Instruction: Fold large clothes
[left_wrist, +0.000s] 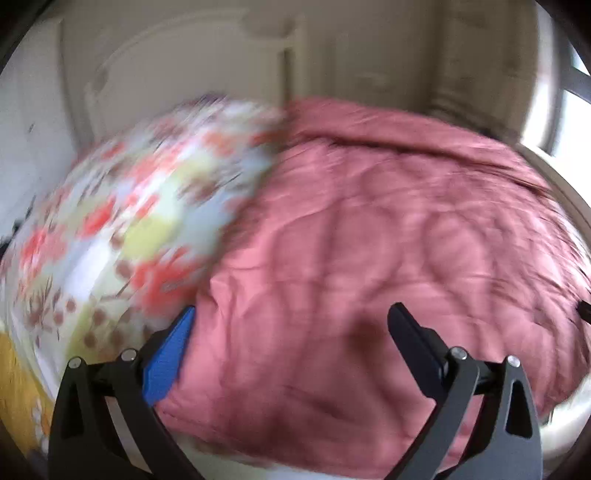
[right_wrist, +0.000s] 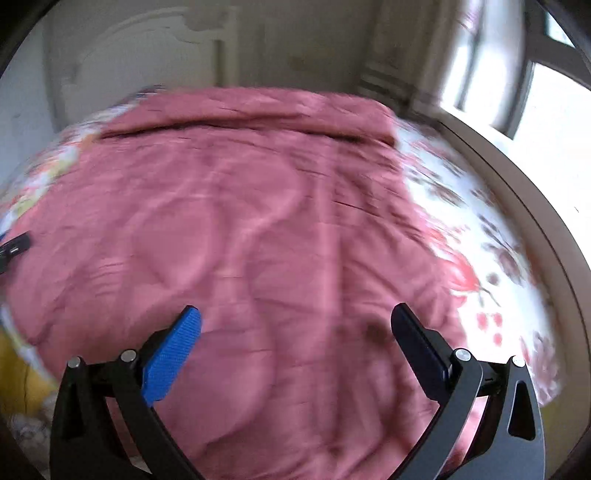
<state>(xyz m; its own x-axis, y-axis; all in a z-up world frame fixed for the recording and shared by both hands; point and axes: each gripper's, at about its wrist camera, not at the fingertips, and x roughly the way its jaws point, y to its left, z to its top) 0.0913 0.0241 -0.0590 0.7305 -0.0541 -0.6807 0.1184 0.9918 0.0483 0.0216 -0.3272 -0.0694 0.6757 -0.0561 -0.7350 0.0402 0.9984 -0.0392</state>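
A large pink quilted cover (left_wrist: 369, 240) lies spread over a bed with a floral sheet (left_wrist: 122, 221). My left gripper (left_wrist: 291, 317) hovers above the cover's near left part, open, with nothing between its fingers. In the right wrist view the same pink cover (right_wrist: 258, 221) fills the middle, its far edge folded back in a band. My right gripper (right_wrist: 295, 319) hangs open over the cover's near edge, empty. The left gripper's tip (right_wrist: 16, 247) shows at the left edge of that view. Both views are blurred by motion.
The floral sheet (right_wrist: 480, 258) shows bare to the right of the cover. A cream headboard (right_wrist: 147, 55) and wall stand behind the bed. A window (right_wrist: 535, 92) is at the far right. Yellow fabric (left_wrist: 18, 387) lies low at the left.
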